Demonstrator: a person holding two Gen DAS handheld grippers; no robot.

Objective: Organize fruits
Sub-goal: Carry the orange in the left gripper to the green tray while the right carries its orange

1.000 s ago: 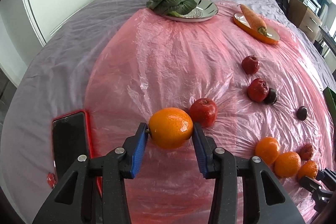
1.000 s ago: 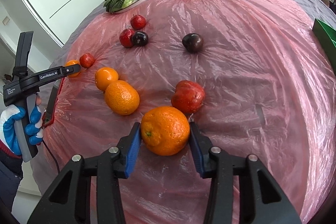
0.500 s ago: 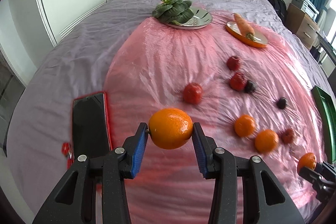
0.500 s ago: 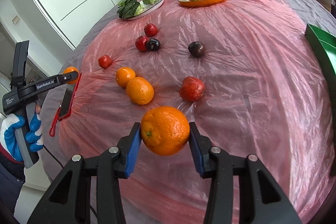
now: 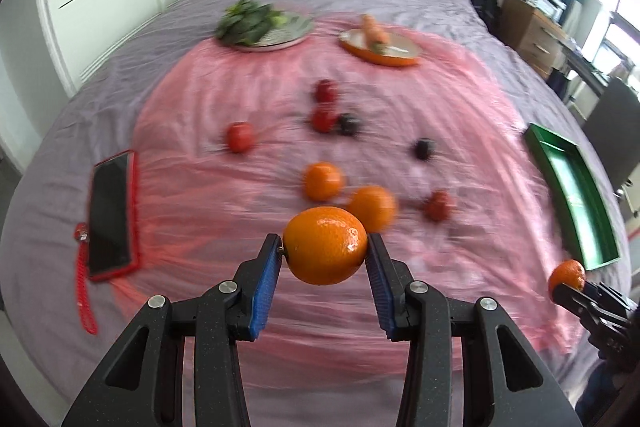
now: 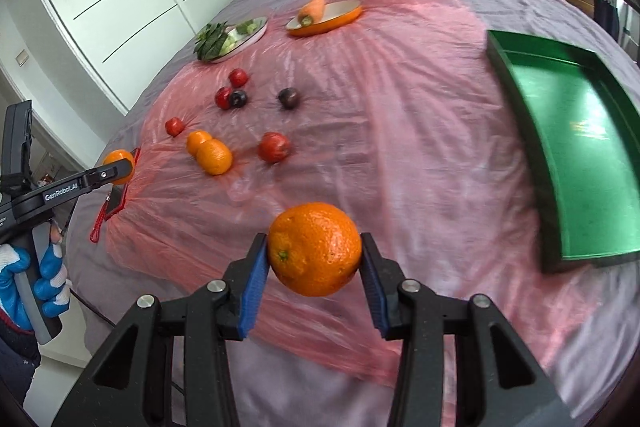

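My left gripper [image 5: 325,269] is shut on an orange [image 5: 325,246] and holds it high above the pink plastic sheet [image 5: 256,211]. My right gripper [image 6: 314,269] is shut on another orange [image 6: 315,249], also lifted above the sheet. On the sheet lie two oranges [image 6: 213,156], three red apples [image 6: 274,147] and two dark plums [image 6: 288,97]. An empty green tray [image 6: 576,131] sits at the right edge of the sheet. The right gripper with its orange shows at the left wrist view's lower right [image 5: 567,275]; the left gripper shows at the right wrist view's left [image 6: 118,163].
A steel plate of leafy greens [image 6: 232,35] and an orange dish with a carrot [image 6: 324,15] stand at the far side. A phone in a red case [image 5: 110,215] lies on the grey bedspread at the left. Wardrobe doors, a headboard and drawers surround the bed.
Both grippers have risen and pulled back from the sheet with their oranges held. The views have swung to the right, so the green tray has come into sight.
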